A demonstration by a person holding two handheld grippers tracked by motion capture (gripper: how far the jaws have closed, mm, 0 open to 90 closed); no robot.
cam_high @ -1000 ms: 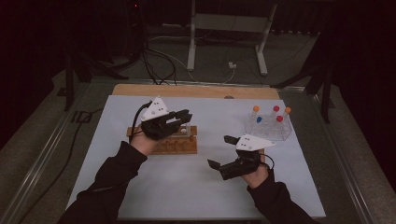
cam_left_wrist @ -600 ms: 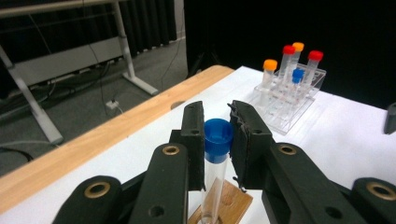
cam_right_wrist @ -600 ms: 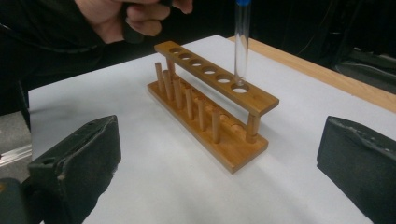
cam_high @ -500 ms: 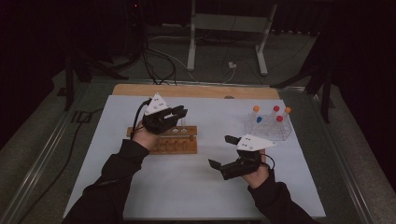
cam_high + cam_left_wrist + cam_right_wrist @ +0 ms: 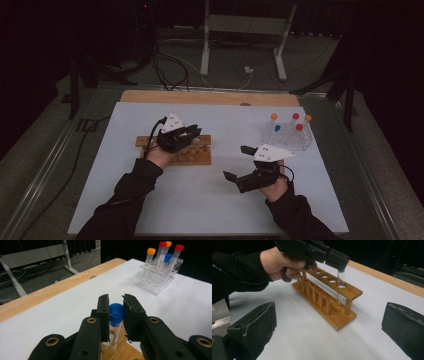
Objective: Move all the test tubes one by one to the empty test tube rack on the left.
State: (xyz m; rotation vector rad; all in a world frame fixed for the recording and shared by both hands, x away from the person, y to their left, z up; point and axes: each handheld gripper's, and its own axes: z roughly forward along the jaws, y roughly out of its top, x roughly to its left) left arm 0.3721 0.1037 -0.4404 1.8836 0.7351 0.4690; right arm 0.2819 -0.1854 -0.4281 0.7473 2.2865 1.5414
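So the left gripper (image 5: pixel 116 312) has its chunky black jaws pinching a clear tube (image 5: pixel 115 326) right at its ribbed blue screw cap. The tube is a see-through cylinder, standing upright in the end hole of the wooden rack (image 5: pixel 329 302), its lower part already down through the top board. That rack is warm orange-brown wood, two flat boards joined by round dowel posts, with a row of round holes along the top. The right gripper (image 5: pixel 240 162) hangs over the pale matte desk (image 5: pixel 210 200) well apart from the rack, jaws spread wide, nothing between them. Off at the far right sits a clear plastic rack (image 5: pixel 290 137) with orange, red and blue capped tubes.
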